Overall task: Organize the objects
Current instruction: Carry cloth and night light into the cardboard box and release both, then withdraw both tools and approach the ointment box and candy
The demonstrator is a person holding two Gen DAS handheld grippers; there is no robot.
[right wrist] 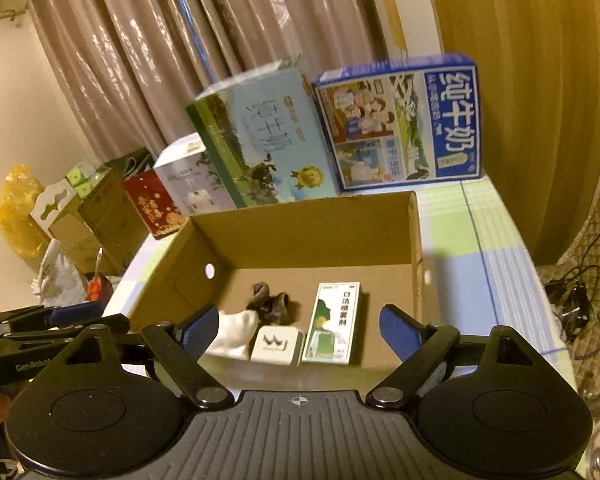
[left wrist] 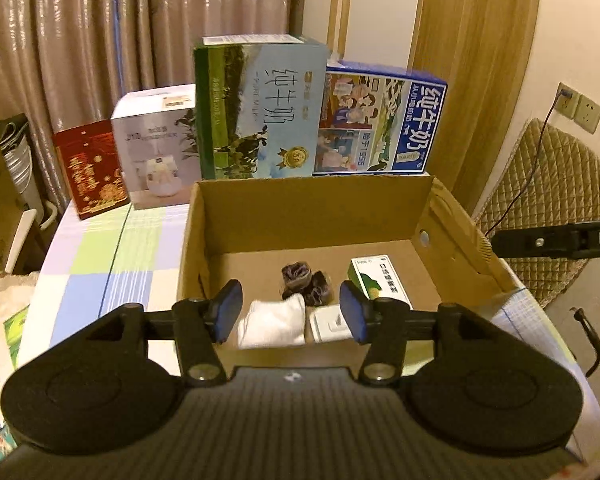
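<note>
Behind the cardboard box [left wrist: 300, 216] stand four bigger boxes and brown curtains. Inside the box lie one white sock [left wrist: 272, 322], one dark sock bundle [left wrist: 306, 280], one white plug [right wrist: 276, 345] and one green-and-white packet [right wrist: 332, 328]. Both the left gripper [left wrist: 290, 310] and right gripper [right wrist: 296, 332] are spread, holding nothing. I think they should lift away slowly, without bumping the box.
</note>
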